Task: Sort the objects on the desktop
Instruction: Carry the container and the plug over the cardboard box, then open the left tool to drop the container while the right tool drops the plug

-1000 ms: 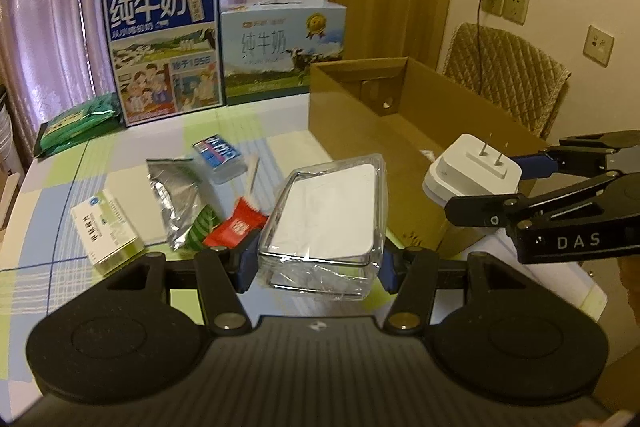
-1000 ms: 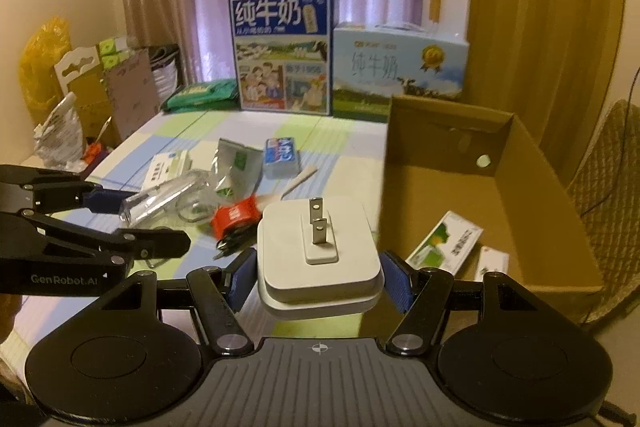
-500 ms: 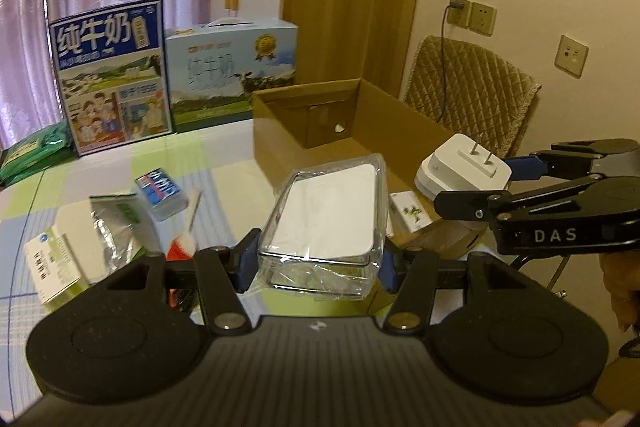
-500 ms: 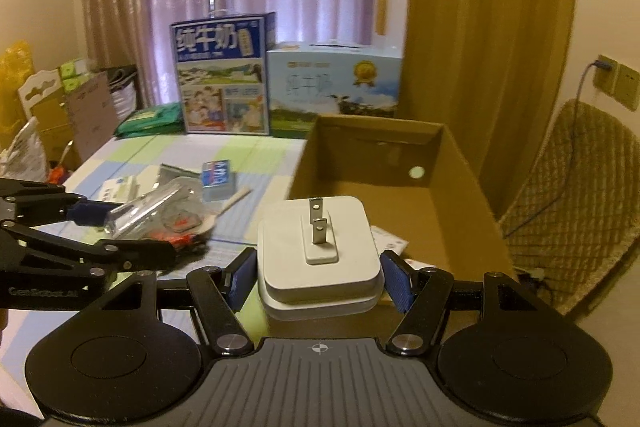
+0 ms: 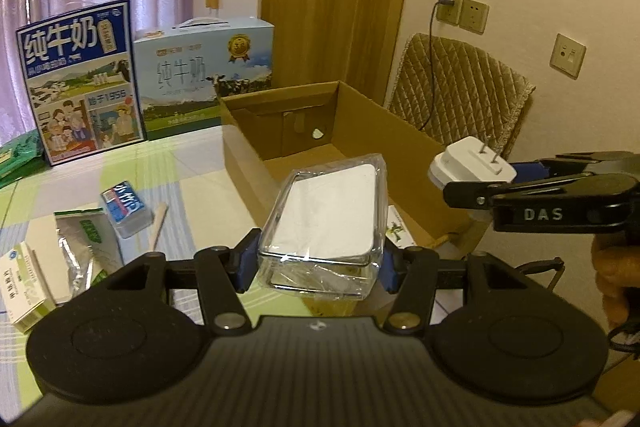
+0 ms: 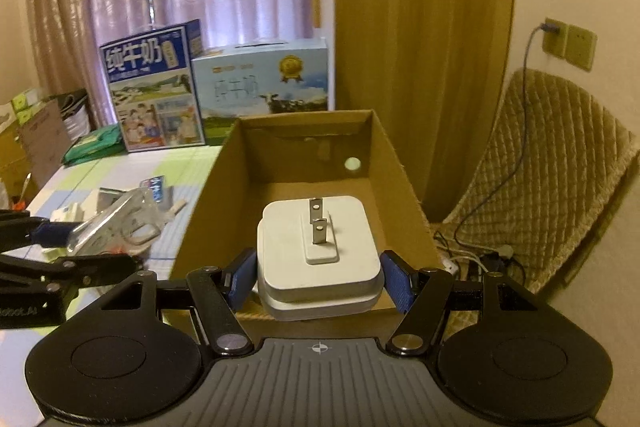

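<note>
Both loads carried over to the cardboard box

Over the last second both grippers have been swung off the cluttered counter [image 5: 192, 163]: the left gripper [image 5: 318, 259], jaws clamped on the clear plastic-wrapped case [image 5: 328, 219], is now held at the near end of the cardboard box [image 5: 256, 163], and the right gripper [image 6: 318, 277], jaws closed on the white plug adapter [image 6: 318, 251], is held above the box's open inside, so drop-off looks imminent. In the box, one small green-and-white packet [image 5: 398, 227] is seen; the rest of the floor is hidden. A foil pouch [image 5: 86, 243] and blue pack [image 5: 126, 207] are left on the counter.
</note>
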### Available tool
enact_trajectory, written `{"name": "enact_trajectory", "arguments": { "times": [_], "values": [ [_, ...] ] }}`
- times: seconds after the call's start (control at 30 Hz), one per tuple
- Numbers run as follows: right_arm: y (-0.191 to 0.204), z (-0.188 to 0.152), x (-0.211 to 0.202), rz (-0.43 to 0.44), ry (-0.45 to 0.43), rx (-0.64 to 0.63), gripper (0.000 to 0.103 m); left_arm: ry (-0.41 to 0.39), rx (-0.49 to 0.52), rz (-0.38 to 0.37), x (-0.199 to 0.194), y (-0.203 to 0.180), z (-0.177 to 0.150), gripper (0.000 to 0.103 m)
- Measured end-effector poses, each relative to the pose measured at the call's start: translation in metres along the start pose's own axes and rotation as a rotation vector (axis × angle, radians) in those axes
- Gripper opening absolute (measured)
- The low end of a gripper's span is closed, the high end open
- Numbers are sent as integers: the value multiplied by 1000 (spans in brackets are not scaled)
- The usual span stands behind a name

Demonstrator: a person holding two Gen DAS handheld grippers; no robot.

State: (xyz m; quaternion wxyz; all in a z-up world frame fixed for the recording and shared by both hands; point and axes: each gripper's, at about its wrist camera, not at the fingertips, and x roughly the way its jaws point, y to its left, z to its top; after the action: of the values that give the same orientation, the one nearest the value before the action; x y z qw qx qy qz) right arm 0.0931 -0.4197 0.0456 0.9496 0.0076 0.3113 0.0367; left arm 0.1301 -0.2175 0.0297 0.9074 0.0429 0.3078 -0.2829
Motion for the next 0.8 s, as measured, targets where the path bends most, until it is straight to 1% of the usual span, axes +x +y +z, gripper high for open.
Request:
{"name": "enact_trajectory", "arguments": {
  "times": [0.33,0.57,0.7,0.8],
  "values": [
    [-13,1,18,-19,21,21,64,-3,24,-34,25,-17,16,52],
    [-18,2,29,-24,32,27,64,10,9,-42,44,-15,23,52],
    [-21,3,35,-28,37,31,64,18,-16,-53,53,-12,23,52],
    [-22,4,38,-31,37,34,64,25,-13,-56,57,-12,22,52]
  ]
}}
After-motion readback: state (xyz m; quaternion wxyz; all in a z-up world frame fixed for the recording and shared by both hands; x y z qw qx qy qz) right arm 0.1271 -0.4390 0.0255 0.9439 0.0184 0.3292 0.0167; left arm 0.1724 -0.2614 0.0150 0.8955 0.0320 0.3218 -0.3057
